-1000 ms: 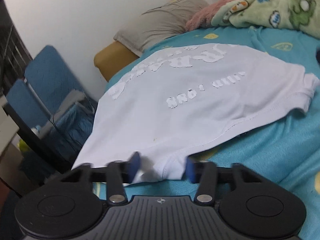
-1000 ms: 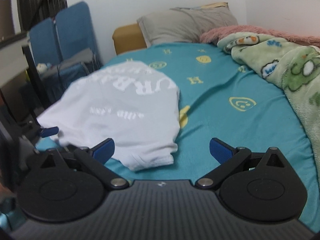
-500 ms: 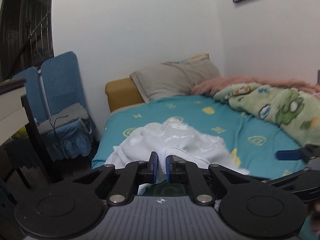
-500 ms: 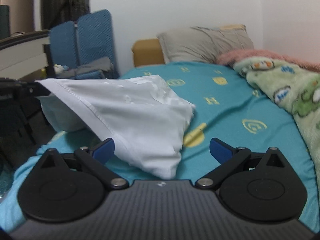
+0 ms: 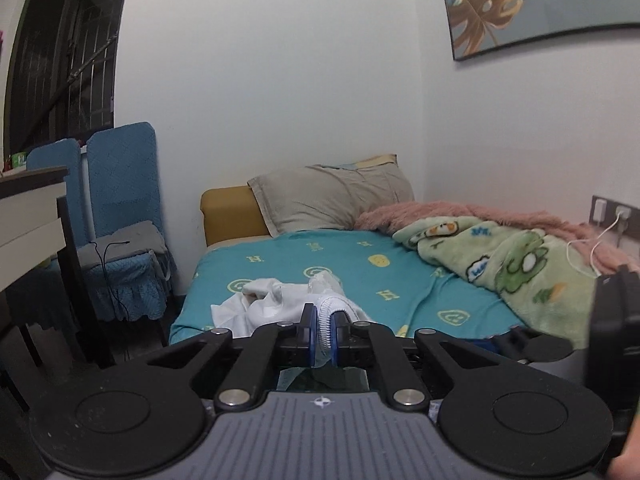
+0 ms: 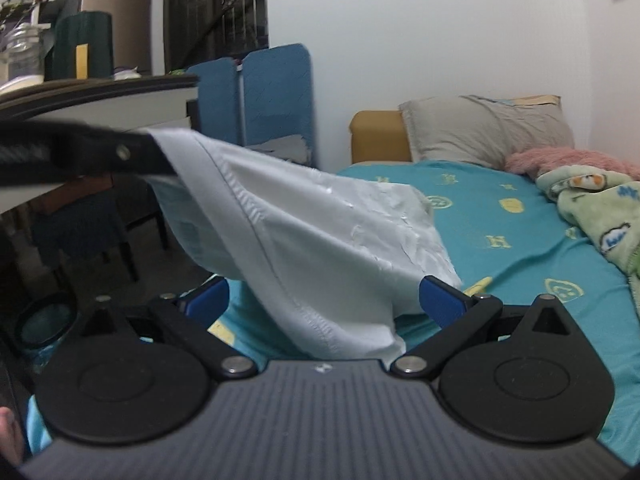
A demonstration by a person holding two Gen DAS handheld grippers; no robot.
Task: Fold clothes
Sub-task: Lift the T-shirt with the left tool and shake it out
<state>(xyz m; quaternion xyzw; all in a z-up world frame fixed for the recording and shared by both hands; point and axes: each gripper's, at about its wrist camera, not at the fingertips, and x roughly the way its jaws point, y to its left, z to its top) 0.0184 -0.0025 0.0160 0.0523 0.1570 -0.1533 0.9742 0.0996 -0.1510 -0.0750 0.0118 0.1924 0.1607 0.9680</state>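
Left wrist view: left gripper (image 5: 323, 334) is clamping the white shirt (image 6: 320, 232) hem, hoisting it; right gripper (image 6: 324, 300) is gaping beneath, likely readying a grab.

Home bedroom. Bed (image 5: 420, 280) mid-frame with teal smiley-print sheet, grey pillow (image 5: 332, 198) against a yellow headboard (image 5: 230, 214), green cartoon blanket (image 5: 508, 256) at right. Framed leaf print (image 5: 520, 0) upper right on white wall, wall socket (image 5: 616, 216) with charger cable at right edge. Blue-covered chairs (image 5: 120, 184) and cluttered desk (image 6: 100, 100) at left, barred window (image 5: 60, 52) upper left.
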